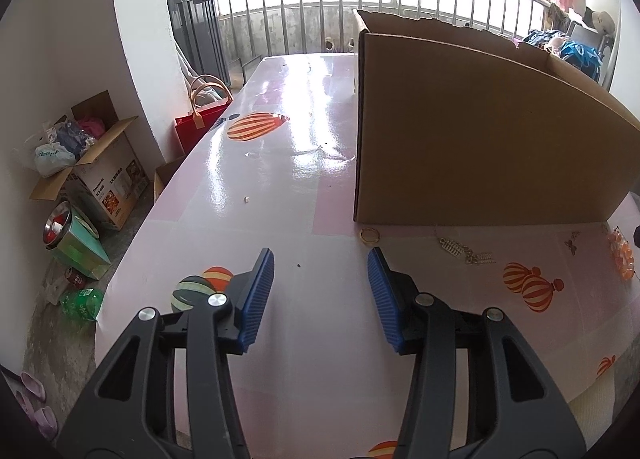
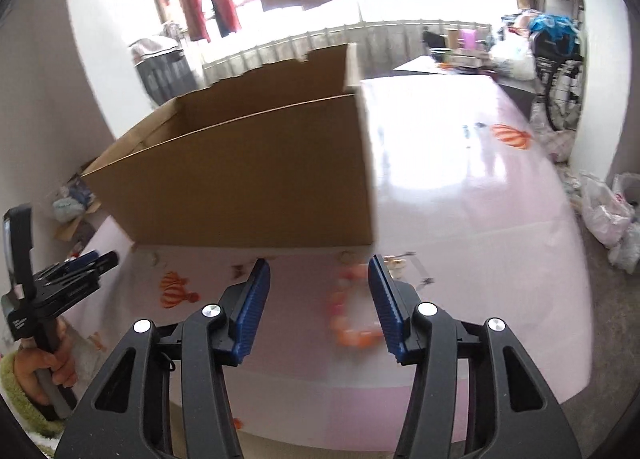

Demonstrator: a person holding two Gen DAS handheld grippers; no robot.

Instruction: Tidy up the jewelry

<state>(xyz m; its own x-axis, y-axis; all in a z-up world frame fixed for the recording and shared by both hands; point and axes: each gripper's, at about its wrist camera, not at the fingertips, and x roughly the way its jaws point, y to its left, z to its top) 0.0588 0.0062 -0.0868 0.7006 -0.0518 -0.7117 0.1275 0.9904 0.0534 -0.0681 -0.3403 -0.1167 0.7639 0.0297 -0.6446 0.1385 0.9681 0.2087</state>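
Observation:
An open cardboard box stands on the pink table; it also shows in the right wrist view. In front of it lie a gold ring, a silver chain piece and an orange bead bracelet. My left gripper is open and empty above the table, just short of the ring. My right gripper is open and empty, with the blurred orange bead bracelet between its fingers below. Small pale jewelry pieces lie by the right finger.
The table has balloon prints. The left gripper and the hand holding it show at the left of the right wrist view. On the floor to the left are boxes, a red bag and bottles. Plastic bags lie right.

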